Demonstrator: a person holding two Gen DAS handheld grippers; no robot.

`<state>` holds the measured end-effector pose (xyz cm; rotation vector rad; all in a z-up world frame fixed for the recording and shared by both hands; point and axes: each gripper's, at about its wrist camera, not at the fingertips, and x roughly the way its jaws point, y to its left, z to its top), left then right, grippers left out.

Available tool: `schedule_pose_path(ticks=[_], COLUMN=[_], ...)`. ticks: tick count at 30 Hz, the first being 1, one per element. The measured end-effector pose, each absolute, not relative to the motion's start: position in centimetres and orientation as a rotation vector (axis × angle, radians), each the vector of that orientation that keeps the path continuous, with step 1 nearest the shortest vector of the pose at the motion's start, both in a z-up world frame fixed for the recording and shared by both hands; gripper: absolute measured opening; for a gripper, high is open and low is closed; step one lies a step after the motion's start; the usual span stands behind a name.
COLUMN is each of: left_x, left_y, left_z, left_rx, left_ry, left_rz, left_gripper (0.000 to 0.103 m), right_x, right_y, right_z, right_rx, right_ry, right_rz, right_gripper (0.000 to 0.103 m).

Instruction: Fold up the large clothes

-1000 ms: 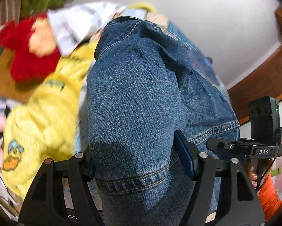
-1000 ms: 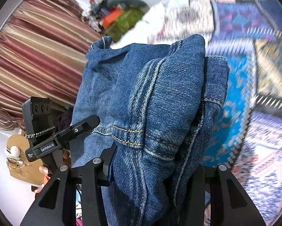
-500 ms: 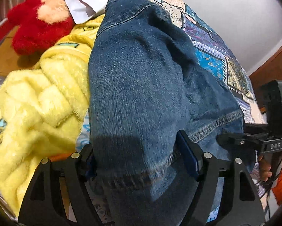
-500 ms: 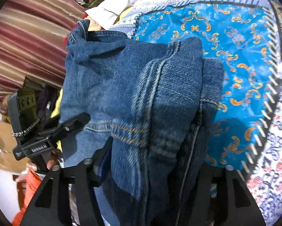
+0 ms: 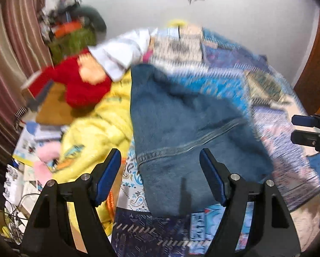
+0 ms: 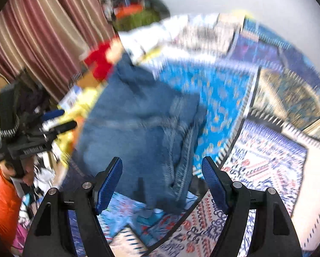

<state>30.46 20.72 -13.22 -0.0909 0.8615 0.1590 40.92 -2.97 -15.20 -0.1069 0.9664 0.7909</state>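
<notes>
Left gripper (image 5: 160, 172) stood wide apart, blue pads (image 5: 107, 174) clear of any cloth, nothing held. Right gripper (image 6: 161, 181) was likewise spread and its jaws were opening; nothing clamped between them, the denim seen through the gap lay on the bed below. The folded jeans (image 5: 181, 132) lay on the patchwork bedspread (image 5: 277, 128), hem seam towards the camera, left edge against a yellow fleece blanket (image 5: 100, 128). Left to right in the left wrist view: striped curtain (image 5: 8, 53), papers and booklets (image 5: 27, 143) with a pink fuzzy item (image 5: 46, 156) at the bed edge, red plush toy (image 5: 78, 83) on a brown surface, green basket (image 5: 72, 40) of clutter behind it, white garment (image 5: 121, 55), then the jeans, then bedspread and a wooden door (image 5: 316, 70) at far right. The other gripper's tips poked in at the right edge. In the right wrist view the left gripper and the hand (image 6: 27, 175) holding it sat at far left, orange sleeve (image 6: 3, 194) under it; jeans centre, bright blue panel of the bedspread right of them. Nothing stood between either gripper and the jeans. Both frames were heavily motion-blurred. There was lettering on the left gripper's body, unreadable.
</notes>
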Motion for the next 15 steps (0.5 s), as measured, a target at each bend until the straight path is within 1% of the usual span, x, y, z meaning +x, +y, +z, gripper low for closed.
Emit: schedule_pose_path(ticks=[3,6,9,12,15], left_x=[27.7,24.7,21.6,18.4,16.1], left_y=[18.8,16.7,14.7,12.9,11.6], left_z=[-8.0,-3.7,-0.3,2.0,3.2], left_rx=[-0.070,-0.051,-0.049,-0.054,-0.056], left_ry=[0.732,0.603,0.479,0.375,0.309], left_rz=[0.175,0.175,0.162,0.148,0.156], left_gripper=[0.075,0.075,0.075,0.075,0.075], right_x=[37.9,34.2,30.8,27.8,24.9], right_y=[-4.3,-6.0,-7.3,-8.2,-9.2], right_z=[-10.3,-5.7,-2.2,0.1,1.6], right_rx=[-0.082,-0.038,-0.004,0.021,0.056], right_ry=[0.809,0.662,0.540,0.449,0.382], right_rz=[0.802,0.818,0.828,0.834,0.840], right_gripper=[0.075,0.075,0.075,0.075,0.075])
